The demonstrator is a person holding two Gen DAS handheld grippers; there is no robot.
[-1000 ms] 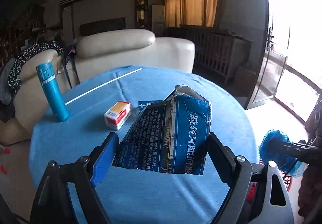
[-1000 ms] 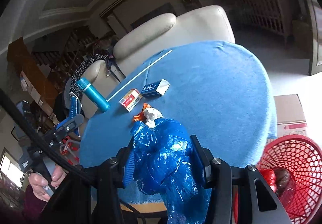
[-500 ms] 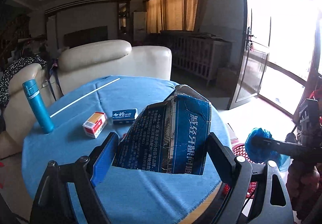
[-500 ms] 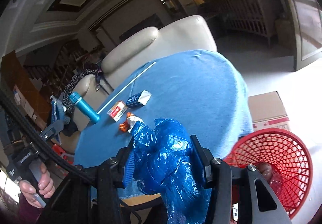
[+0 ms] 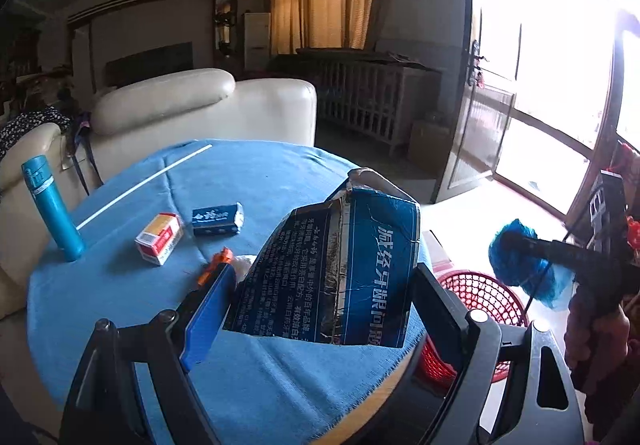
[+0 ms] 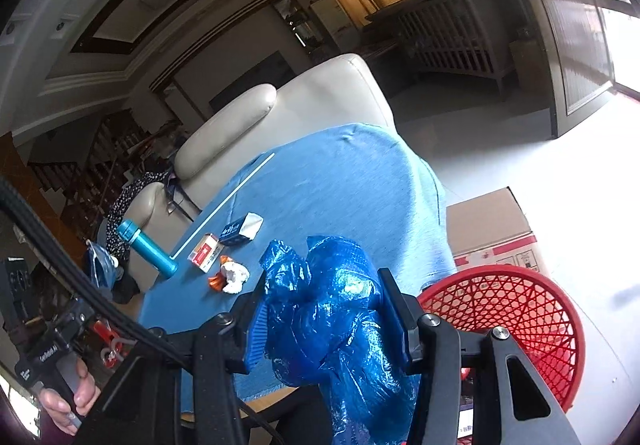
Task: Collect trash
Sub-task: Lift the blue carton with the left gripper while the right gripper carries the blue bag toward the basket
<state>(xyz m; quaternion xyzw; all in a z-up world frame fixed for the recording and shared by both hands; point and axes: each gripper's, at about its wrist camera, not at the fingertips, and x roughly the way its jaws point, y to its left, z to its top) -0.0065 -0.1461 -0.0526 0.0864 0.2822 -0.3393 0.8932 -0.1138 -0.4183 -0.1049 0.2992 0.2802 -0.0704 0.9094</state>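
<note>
Your left gripper [image 5: 320, 305] is clamped on a torn blue carton [image 5: 340, 269], and your right gripper [image 6: 324, 321] squeezes a crumpled blue plastic bag [image 6: 336, 309]. Both are held above the near edge of the blue-clothed table [image 5: 260, 181], with the red basket [image 6: 520, 317] at about four o'clock. The slack bag could slide from the pads, or the carton could clip the rim and drop to the floor. Compared with a second ago, both hands have swung toward the basket, which now shows more fully.
</note>
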